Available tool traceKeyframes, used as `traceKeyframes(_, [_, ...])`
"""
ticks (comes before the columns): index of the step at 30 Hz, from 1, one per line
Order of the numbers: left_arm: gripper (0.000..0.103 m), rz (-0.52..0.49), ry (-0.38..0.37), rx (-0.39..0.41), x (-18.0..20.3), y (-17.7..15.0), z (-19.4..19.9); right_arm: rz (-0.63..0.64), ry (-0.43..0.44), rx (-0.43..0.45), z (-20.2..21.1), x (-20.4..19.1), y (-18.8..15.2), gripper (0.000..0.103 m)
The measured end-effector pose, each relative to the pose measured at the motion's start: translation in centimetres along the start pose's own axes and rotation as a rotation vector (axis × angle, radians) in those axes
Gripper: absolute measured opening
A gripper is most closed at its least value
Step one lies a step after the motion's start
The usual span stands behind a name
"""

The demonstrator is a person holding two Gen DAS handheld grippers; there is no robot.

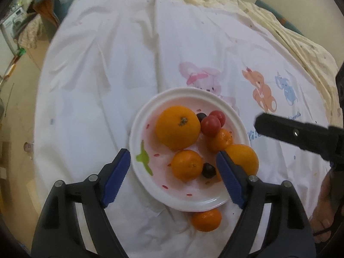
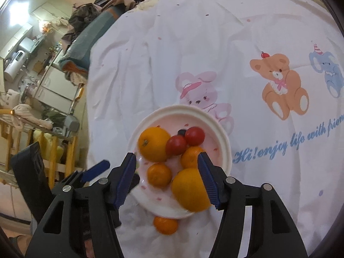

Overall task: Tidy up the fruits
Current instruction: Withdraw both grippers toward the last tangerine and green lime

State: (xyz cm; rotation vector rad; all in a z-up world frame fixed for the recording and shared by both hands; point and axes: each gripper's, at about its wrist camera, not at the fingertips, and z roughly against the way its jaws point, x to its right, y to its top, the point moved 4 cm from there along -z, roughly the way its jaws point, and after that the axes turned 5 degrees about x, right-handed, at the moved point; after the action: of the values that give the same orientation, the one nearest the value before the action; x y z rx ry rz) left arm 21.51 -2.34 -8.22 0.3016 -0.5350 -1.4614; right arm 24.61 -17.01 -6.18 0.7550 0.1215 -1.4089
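A white plate (image 1: 137,129) (image 2: 223,146) on the bed sheet holds a large orange (image 1: 177,126) (image 2: 152,144), two red tomatoes (image 1: 211,123) (image 2: 176,145), small mandarins (image 1: 187,165) (image 2: 159,175), another orange (image 1: 244,158) (image 2: 189,190) at its right rim and dark grapes (image 1: 208,169). One mandarin (image 1: 206,219) (image 2: 165,225) lies on the sheet just in front of the plate. My left gripper (image 1: 173,165) is open over the plate's near side, holding nothing. My right gripper (image 2: 166,168) is open above the plate, the rim orange beside its right finger.
The white sheet (image 2: 215,43) has cartoon animals and blue writing printed to the right of the plate. The bed's left edge drops to a cluttered room with wooden rails (image 2: 53,146). The right gripper's body (image 1: 301,133) shows in the left wrist view at the right.
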Motion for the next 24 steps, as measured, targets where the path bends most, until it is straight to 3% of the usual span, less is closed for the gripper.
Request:
traceKeyframes(14, [0.079,-0.024,0.026,0.049,-1.1,-2.5,4.6,0.015,-0.047,0.042,5.1,0.3,-3.8,0.062])
traceKeyframes(24, [0.079,0.011,-0.023,0.004,-0.5,-6.0,6.4,-0.051,-0.063,0.026,6.2,2.0,-7.8,0.062])
